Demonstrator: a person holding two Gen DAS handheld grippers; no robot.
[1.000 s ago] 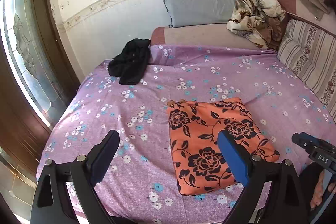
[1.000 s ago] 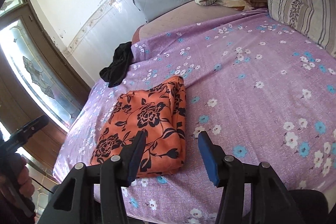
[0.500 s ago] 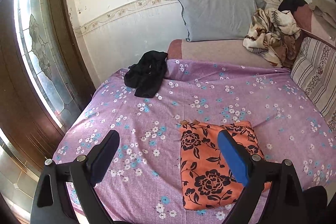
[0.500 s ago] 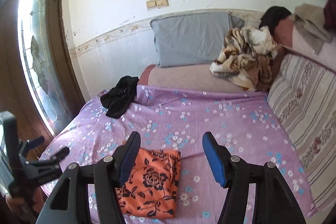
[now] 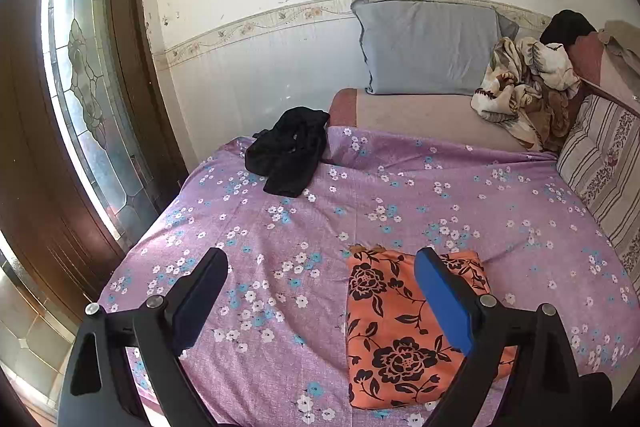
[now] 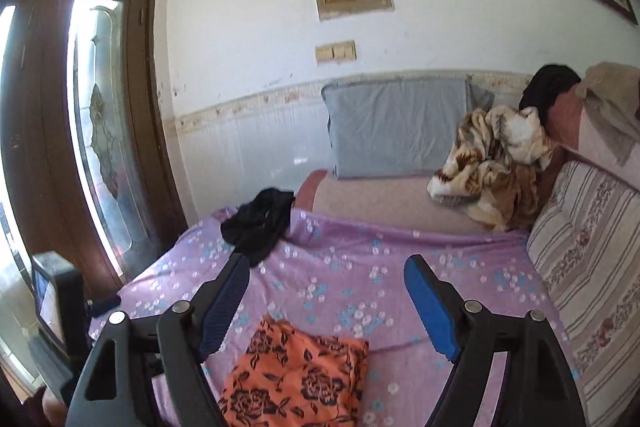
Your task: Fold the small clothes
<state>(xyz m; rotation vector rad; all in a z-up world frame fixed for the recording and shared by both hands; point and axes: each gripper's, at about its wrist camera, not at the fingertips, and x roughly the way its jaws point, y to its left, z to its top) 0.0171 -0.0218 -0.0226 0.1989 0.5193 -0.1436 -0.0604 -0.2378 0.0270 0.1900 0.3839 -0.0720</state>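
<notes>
A folded orange cloth with black flowers [image 5: 396,331] [image 6: 296,383] lies flat near the front edge of the purple flowered bedsheet [image 5: 384,195] [image 6: 344,267]. A crumpled black garment [image 5: 290,151] [image 6: 260,223] sits at the sheet's far left corner. My left gripper [image 5: 320,267] hangs open above the sheet, its blue right pad over the orange cloth, nothing between its fingers. My right gripper [image 6: 326,279] is raised well above the bed, its jaws opening wider, with nothing between them.
A grey pillow [image 5: 428,47] leans on the wall at the back. A brown patterned blanket [image 5: 524,87] is heaped at the back right, next to a striped cushion [image 5: 604,163]. A wooden door with glass panes [image 5: 76,87] stands left. The other gripper's body [image 6: 52,307] shows at the lower left.
Both grippers have risen away from the bed, the right one much more, and its view has levelled out. The right jaws have spread wider. The orange cloth stays flat on the sheet.
</notes>
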